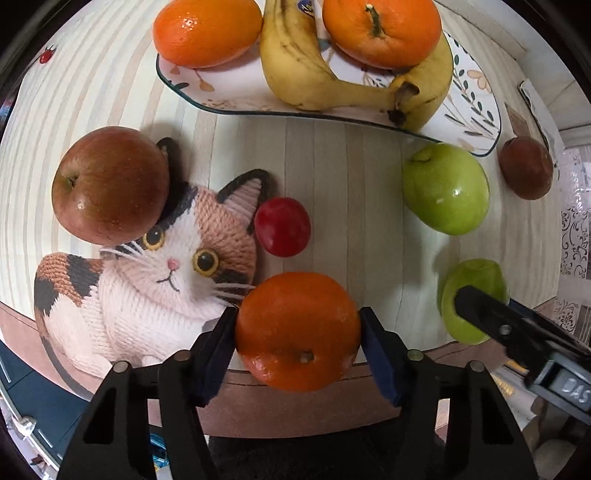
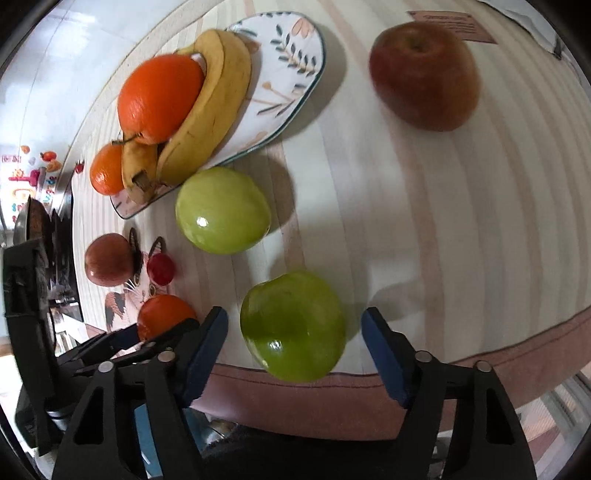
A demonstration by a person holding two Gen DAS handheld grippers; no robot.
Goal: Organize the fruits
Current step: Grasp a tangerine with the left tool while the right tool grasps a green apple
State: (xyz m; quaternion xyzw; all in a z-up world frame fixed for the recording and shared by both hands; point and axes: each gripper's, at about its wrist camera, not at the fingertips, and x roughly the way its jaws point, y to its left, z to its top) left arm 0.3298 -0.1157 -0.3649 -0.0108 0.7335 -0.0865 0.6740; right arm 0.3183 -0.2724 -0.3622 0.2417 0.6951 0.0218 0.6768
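Note:
My left gripper points down at the table's near edge, and its blue pads press both sides of an orange. The right gripper is open around a green apple, with a small gap between each pad and the fruit. A second green apple lies just beyond it. The flowered plate at the back holds two oranges and bananas. A red apple and a small red fruit rest on a cat-shaped mat.
Another red apple lies far right on the striped tablecloth. The table's near edge, with a pink hem, runs just under both grippers. A pink card and a white object lie at the far corner.

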